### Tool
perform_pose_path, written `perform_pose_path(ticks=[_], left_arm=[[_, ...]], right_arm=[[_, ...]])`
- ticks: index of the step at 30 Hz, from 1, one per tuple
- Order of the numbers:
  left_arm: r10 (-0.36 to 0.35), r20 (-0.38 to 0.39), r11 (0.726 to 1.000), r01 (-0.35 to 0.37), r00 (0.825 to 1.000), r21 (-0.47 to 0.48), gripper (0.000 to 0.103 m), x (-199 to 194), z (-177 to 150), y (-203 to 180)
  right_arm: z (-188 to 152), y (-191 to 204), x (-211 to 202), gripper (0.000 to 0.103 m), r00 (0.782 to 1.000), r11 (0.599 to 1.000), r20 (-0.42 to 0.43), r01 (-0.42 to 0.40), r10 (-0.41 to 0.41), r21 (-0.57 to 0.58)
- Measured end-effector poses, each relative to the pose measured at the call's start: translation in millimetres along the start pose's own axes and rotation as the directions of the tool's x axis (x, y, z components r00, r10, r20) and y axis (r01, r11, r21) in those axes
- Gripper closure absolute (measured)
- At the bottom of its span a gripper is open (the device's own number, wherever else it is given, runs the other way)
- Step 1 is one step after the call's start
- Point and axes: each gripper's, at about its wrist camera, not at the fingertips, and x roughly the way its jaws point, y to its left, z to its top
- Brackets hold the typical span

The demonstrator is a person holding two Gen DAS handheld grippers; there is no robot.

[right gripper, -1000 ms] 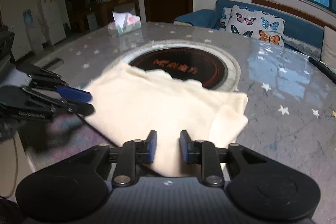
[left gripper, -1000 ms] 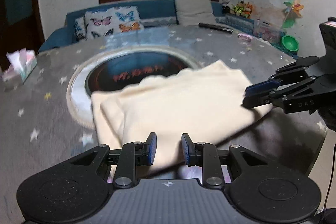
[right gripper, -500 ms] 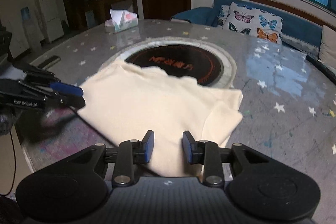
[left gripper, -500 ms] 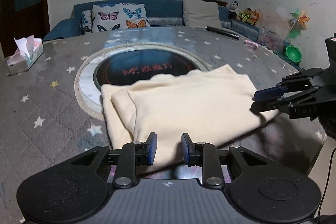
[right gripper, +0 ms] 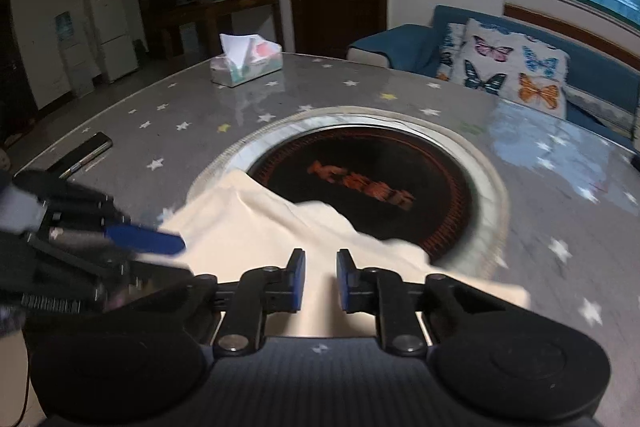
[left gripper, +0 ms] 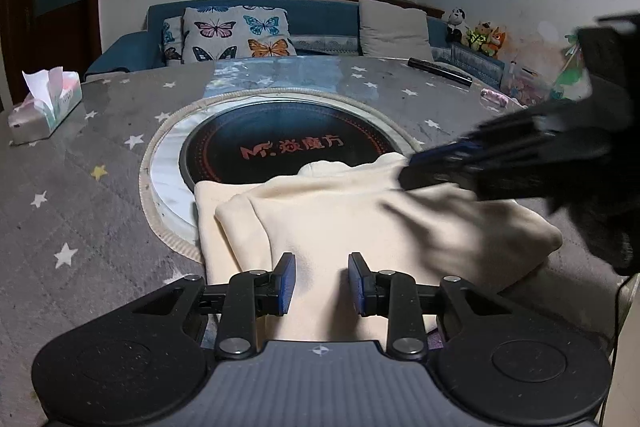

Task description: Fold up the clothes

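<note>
A cream garment (left gripper: 360, 227) lies folded on the grey star-patterned table (left gripper: 80, 195), its far edge over the black round hotplate (left gripper: 288, 151). My left gripper (left gripper: 322, 283) is open, its jaws apart over the garment's near edge, holding nothing. My right gripper (right gripper: 320, 281) is open over the garment (right gripper: 256, 243) from the other side. In the left wrist view the right gripper (left gripper: 432, 167) is blurred and reaches over the garment's far right part. In the right wrist view the left gripper (right gripper: 160, 245) sits at the garment's left edge.
A tissue box (left gripper: 44, 107) stands at the table's far left; it also shows in the right wrist view (right gripper: 244, 65). A black remote (left gripper: 440, 71) lies at the back right, a dark flat object (right gripper: 84, 153) near the left edge. A sofa with butterfly cushions (left gripper: 236, 35) is behind.
My right gripper has swung inward over the garment's far side, now blurred. My left gripper has opened a bit wider and come nearer the garment. The garment lies flatter.
</note>
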Motion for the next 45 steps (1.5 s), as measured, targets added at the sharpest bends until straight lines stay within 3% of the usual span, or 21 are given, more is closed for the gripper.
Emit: perform_pose_path(ticks=[2, 10, 16, 21, 30, 37, 39, 41, 43, 45], left_arm=[[-0.006, -0.002, 1.000, 0.006, 1.000, -0.004, 0.071, 0, -1, 1], [-0.025, -0.006, 1.000, 0.025, 1.000, 0.000, 0.072, 1, -2, 3], [-0.033, -0.006, 0.999, 0.033, 0.999, -0.009, 0.071, -1, -1, 4], [-0.035, -0.008, 0.999, 0.035, 0.999, -0.020, 0.071, -1, 0, 5], [0.003, 0.000, 0.998, -0.003, 1.000, -0.065, 0.068, -10, 2, 17], [0.056, 0.001, 0.994, -0.055, 0.998, -0.094, 0.068, -18, -2, 28], [0.083, 0.014, 0.991, -0.081, 0.996, -0.107, 0.068, -25, -1, 36], [0.109, 0.016, 0.985, -0.106, 0.994, -0.134, 0.068, -29, 0, 44], [0.123, 0.010, 0.977, -0.119, 0.992, -0.177, 0.068, -33, 2, 55], [0.129, 0.002, 0.968, -0.126, 0.992, -0.219, 0.062, -35, 2, 64]], right_arm=[[8, 5, 18, 0.094, 1.000, 1.000, -0.018, -0.008, 0.008, -0.011], [21, 21, 65, 0.095, 0.998, 0.997, -0.051, 0.018, -0.022, -0.071], [29, 19, 60, 0.095, 1.000, 0.999, -0.016, 0.007, -0.007, -0.041], [30, 21, 73, 0.095, 0.999, 0.998, -0.052, -0.006, 0.003, -0.055], [33, 26, 31, 0.094, 1.000, 0.998, 0.012, -0.009, 0.010, -0.069], [9, 59, 1, 0.093, 0.997, 0.979, -0.014, -0.071, 0.070, -0.189], [2, 70, -4, 0.091, 0.995, 0.969, -0.027, -0.095, 0.091, -0.229], [-3, 84, -7, 0.082, 0.993, 0.955, -0.035, -0.118, 0.112, -0.272], [-8, 99, -10, 0.078, 0.990, 0.937, -0.043, -0.141, 0.134, -0.320], [-13, 114, -10, 0.077, 0.988, 0.916, -0.048, -0.157, 0.150, -0.370]])
